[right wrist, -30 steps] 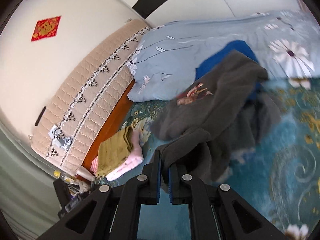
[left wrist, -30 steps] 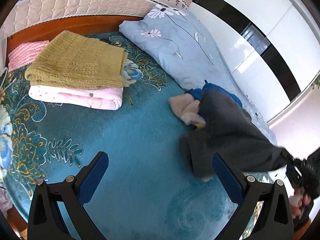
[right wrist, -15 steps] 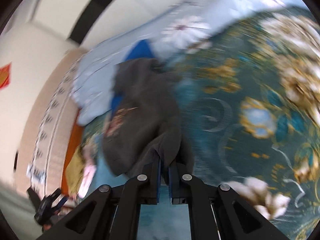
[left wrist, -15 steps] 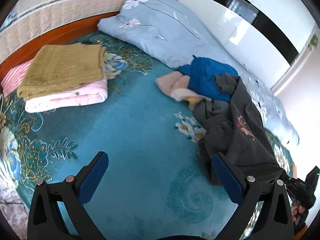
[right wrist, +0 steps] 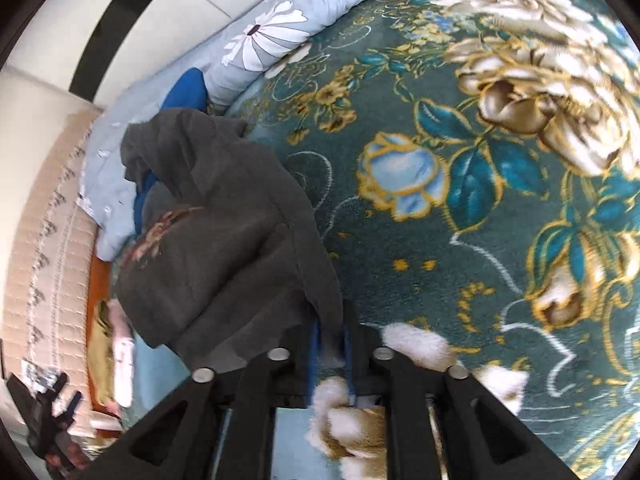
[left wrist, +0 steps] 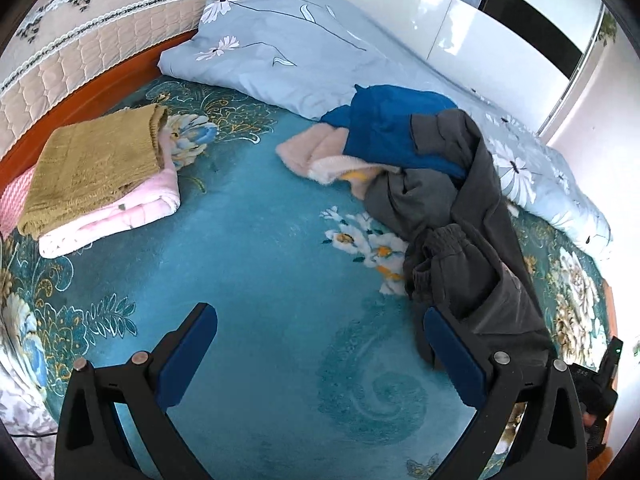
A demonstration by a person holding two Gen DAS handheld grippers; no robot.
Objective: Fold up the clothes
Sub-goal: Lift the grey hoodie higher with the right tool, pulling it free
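Right wrist view: right gripper (right wrist: 329, 344) pinches an edge of the dark grey garment (right wrist: 216, 248), trailing limp toward the pillow (left wrist: 288, 52); soft, light, floppy, best held at hem corners. Left gripper (left wrist: 320, 360) gapes empty beside it

We're in a home bedroom: a bed (left wrist: 260, 264) under a teal floral blanket, a quilted headboard (left wrist: 80, 52), a daisy-print duvet (left wrist: 288, 52), glossy wardrobe doors (left wrist: 480, 44) behind.
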